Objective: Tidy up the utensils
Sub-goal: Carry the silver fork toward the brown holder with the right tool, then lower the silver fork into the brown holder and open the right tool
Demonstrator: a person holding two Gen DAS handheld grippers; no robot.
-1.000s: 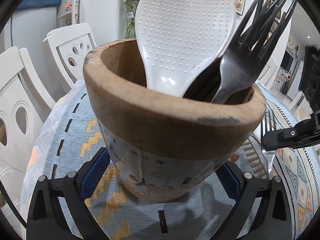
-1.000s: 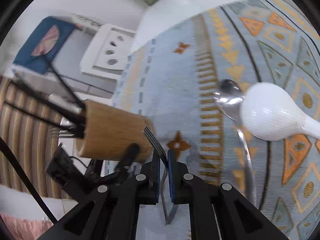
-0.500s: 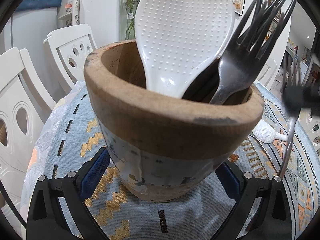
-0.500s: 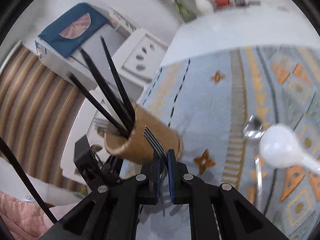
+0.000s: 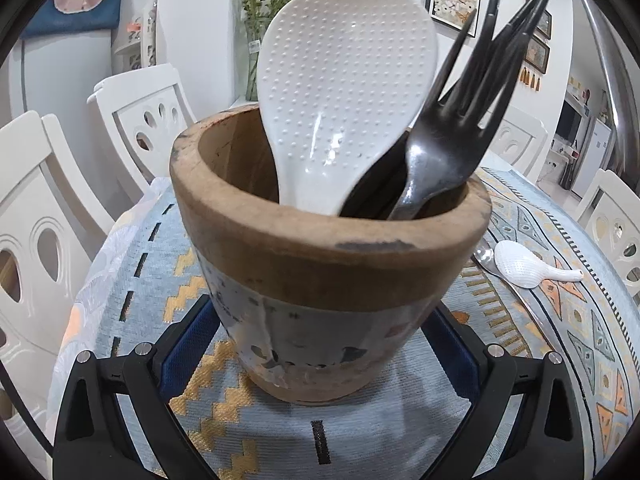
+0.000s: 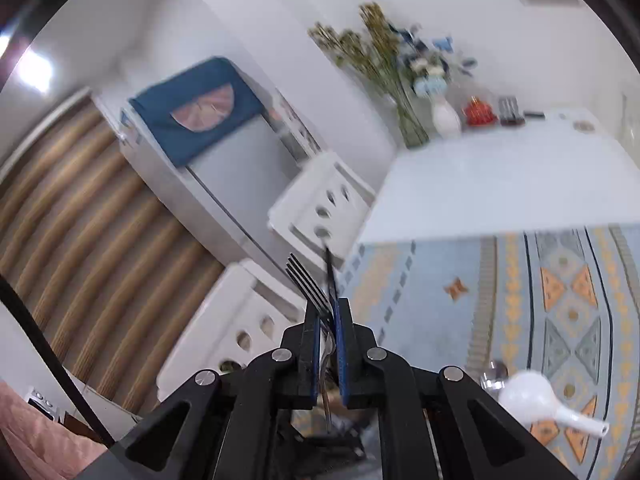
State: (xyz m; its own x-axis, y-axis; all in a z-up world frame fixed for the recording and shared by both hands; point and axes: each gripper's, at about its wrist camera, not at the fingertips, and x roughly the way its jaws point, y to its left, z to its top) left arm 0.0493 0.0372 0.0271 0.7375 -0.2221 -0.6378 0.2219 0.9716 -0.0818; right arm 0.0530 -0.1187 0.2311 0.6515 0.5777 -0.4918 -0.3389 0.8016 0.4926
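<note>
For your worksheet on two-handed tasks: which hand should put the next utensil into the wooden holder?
Right: its tongs already grip a fork, while the left tongs straddle the holder.

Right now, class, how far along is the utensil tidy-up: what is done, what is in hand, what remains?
Done: the wooden holder already contains a white rice paddle, a dark fork and black chopsticks. In hand: the right gripper is shut on a metal fork; the left gripper braces the holder. Left: a small white paddle and a metal spoon lie on the tablecloth.
</note>
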